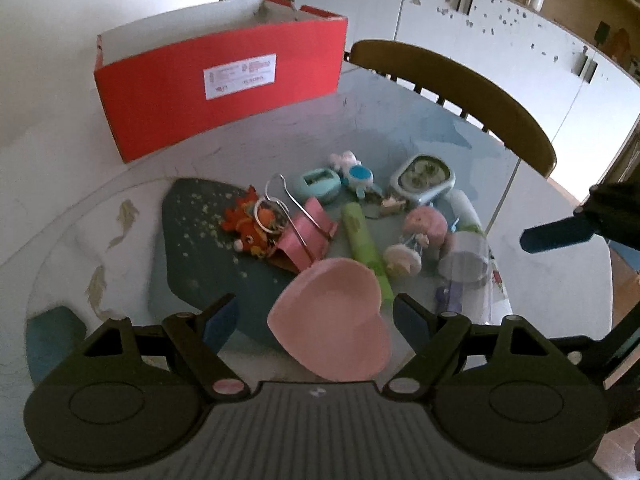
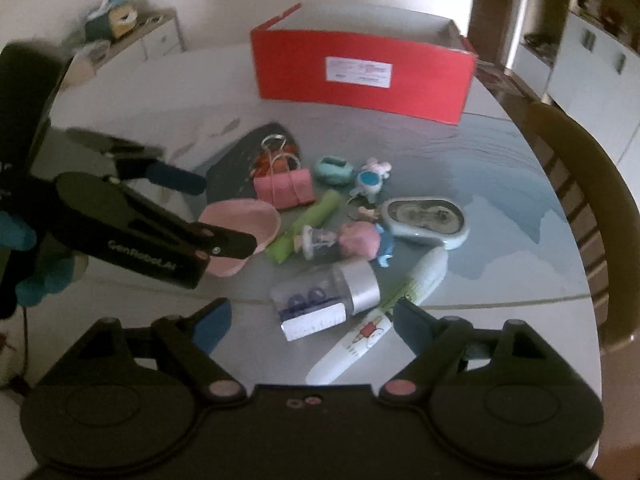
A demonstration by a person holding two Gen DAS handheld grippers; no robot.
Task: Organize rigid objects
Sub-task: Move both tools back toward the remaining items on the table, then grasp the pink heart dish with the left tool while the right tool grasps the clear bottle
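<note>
A pile of small objects lies on the round table: a pink heart-shaped dish (image 1: 332,320) (image 2: 240,236), a pink binder clip (image 1: 306,234) (image 2: 285,189), a green tube (image 1: 366,246) (image 2: 308,226), a blue clock (image 1: 422,180) (image 2: 426,218), a clear jar with a silver cap (image 2: 326,300) (image 1: 464,260) and a white tube (image 2: 384,320). An open red box (image 1: 224,88) (image 2: 364,70) stands beyond. My left gripper (image 1: 314,316) is open, its fingers either side of the heart dish. My right gripper (image 2: 312,322) is open, above the jar and white tube.
A wooden chair (image 1: 452,88) (image 2: 588,208) stands at the table's far right edge. A dark blue mat (image 1: 200,240) lies under the left part of the pile. White cupboards (image 1: 480,40) line the back wall. The left gripper's body shows in the right wrist view (image 2: 132,240).
</note>
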